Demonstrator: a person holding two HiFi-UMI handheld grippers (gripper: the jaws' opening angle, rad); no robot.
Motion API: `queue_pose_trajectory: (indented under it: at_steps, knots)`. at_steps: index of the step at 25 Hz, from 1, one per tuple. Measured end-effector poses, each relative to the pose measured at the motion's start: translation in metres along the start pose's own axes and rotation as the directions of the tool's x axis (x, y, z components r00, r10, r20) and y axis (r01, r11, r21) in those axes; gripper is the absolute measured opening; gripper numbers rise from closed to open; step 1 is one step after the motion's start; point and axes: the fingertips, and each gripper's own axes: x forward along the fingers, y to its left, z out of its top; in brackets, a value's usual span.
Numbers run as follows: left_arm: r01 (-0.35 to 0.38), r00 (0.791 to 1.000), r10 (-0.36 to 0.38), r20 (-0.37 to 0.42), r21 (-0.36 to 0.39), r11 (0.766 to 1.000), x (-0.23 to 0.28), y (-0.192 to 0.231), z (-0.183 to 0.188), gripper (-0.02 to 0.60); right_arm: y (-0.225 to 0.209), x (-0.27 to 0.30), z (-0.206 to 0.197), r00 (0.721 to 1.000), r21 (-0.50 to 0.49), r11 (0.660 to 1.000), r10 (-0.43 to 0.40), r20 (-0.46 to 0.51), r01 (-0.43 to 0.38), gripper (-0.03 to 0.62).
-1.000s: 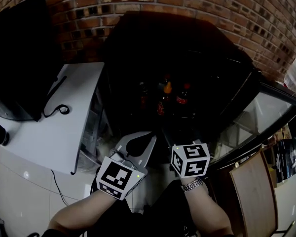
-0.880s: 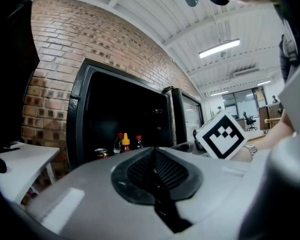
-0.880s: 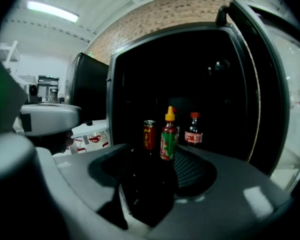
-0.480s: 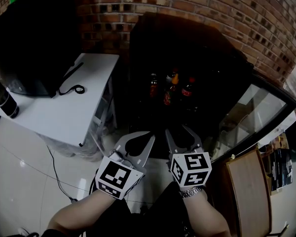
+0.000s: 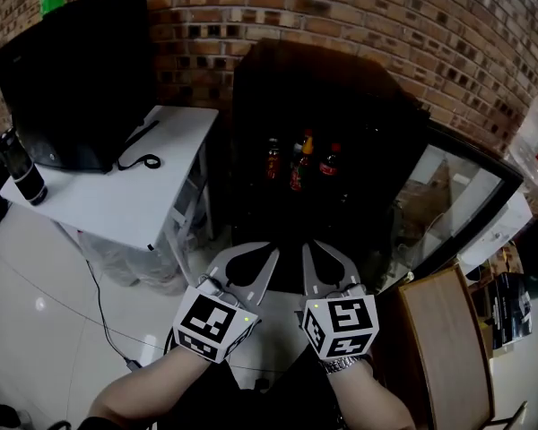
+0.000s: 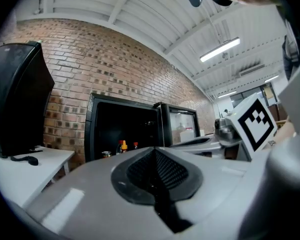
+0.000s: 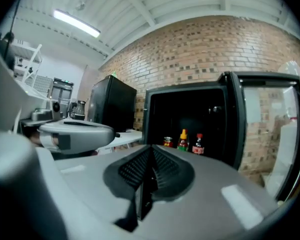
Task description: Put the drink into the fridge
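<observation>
On the shelf inside the open black fridge (image 5: 394, 124), three drink bottles (image 5: 299, 162) stand upright in a row near its middle. Its glass door (image 5: 448, 209) stands swung out at right. Outside the opening, the left gripper (image 5: 273, 252) and right gripper (image 5: 308, 245) hover side by side, well apart from the bottles. Left jaws are closed and empty. Right jaws have just closed with nothing between them.

A white table (image 5: 125, 200) bears a black monitor (image 5: 76, 79) and cable (image 5: 139, 161); bottles (image 5: 300, 161) stand inside the fridge (image 5: 341, 88).
</observation>
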Motion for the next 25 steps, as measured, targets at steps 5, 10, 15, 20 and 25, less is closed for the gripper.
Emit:
queue_pose_trajectory:
  at_steps: [5,10,15,20,25]
  knots:
    - [0.010,1.000,-0.010,0.013,0.010,1.000,-0.005,-0.016,0.011,0.005,0.008,-0.024,0.007,1.000,-0.004,1.000,0.015,0.018,-0.015,0.000]
    - [0.026,1.000,-0.026,0.016,0.016,1.000,-0.007,-0.031,0.012,0.005,0.012,-0.038,0.008,0.999,-0.011,1.000,0.017,0.028,-0.017,0.000]
    - [0.035,0.999,-0.035,0.004,0.018,0.999,-0.008,-0.040,0.008,0.005,0.014,-0.046,0.004,0.999,-0.008,1.000,0.020,0.028,-0.020,0.000]
    - [0.031,0.999,-0.031,-0.007,0.012,0.999,-0.006,-0.037,0.004,0.005,0.017,-0.050,0.008,0.999,-0.012,1.000,0.025,0.039,-0.024,0.000]
    - [0.031,0.999,-0.031,-0.008,0.013,0.999,-0.006,-0.037,0.002,0.005,0.019,-0.051,0.010,0.998,-0.018,0.999,0.029,0.048,-0.028,0.000]
